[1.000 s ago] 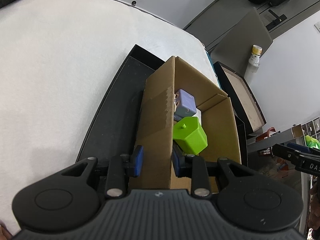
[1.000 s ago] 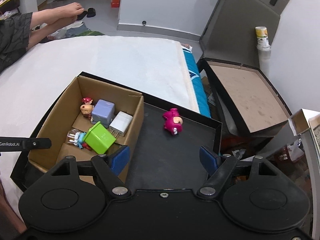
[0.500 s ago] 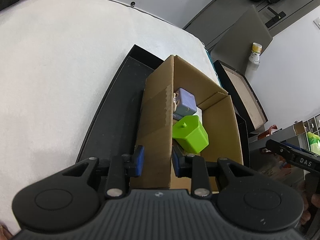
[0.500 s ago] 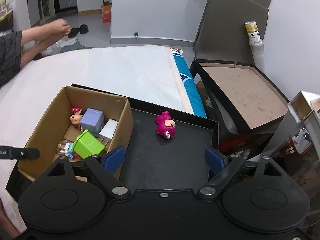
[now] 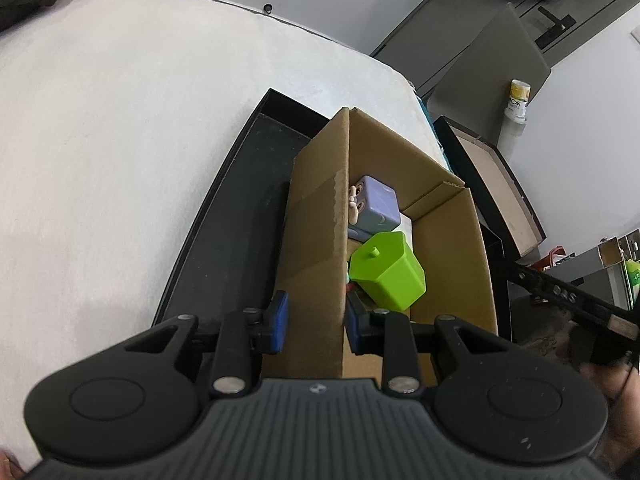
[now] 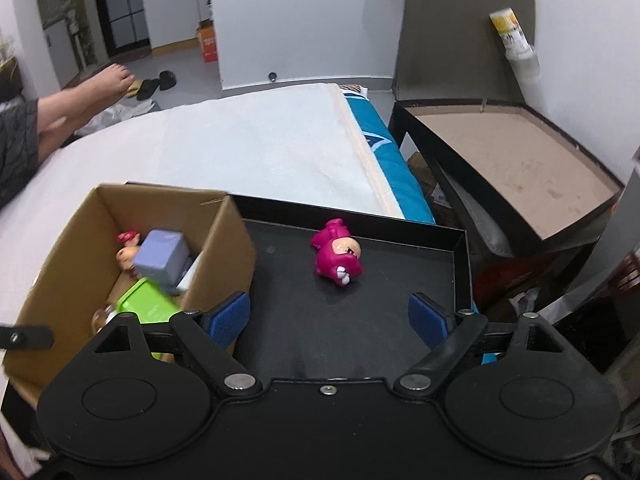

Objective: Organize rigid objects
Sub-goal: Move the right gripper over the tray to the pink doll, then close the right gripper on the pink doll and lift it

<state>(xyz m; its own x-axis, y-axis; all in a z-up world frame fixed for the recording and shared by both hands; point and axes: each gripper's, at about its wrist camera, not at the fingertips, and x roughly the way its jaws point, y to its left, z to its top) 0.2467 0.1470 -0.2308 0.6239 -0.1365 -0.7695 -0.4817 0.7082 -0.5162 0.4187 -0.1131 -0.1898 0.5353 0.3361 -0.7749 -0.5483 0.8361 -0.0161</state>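
Observation:
A cardboard box (image 5: pixel 316 216) stands in a black tray (image 5: pixel 224 240) on the white bed. It holds a purple cube (image 5: pixel 378 206), a green box-shaped toy (image 5: pixel 390 274), a white block and small figures. My left gripper (image 5: pixel 314 322) is shut on the box's near wall, one finger outside and one inside. In the right wrist view the box (image 6: pixel 224 248) is at the left, and a magenta toy figure (image 6: pixel 338 254) lies alone on the tray floor (image 6: pixel 400 264). My right gripper (image 6: pixel 328 318) is open and empty, just short of that figure.
An open black box with a brown floor (image 6: pixel 508 168) stands off the bed to the right, a bottle (image 6: pixel 514 42) beside it. A teal strip (image 6: pixel 384 152) runs along the bed edge. A person's leg (image 6: pixel 76 100) lies at the far left.
My right gripper has moved forward and down toward the magenta figure, which now looks larger and nearer. My left gripper still holds the box wall.

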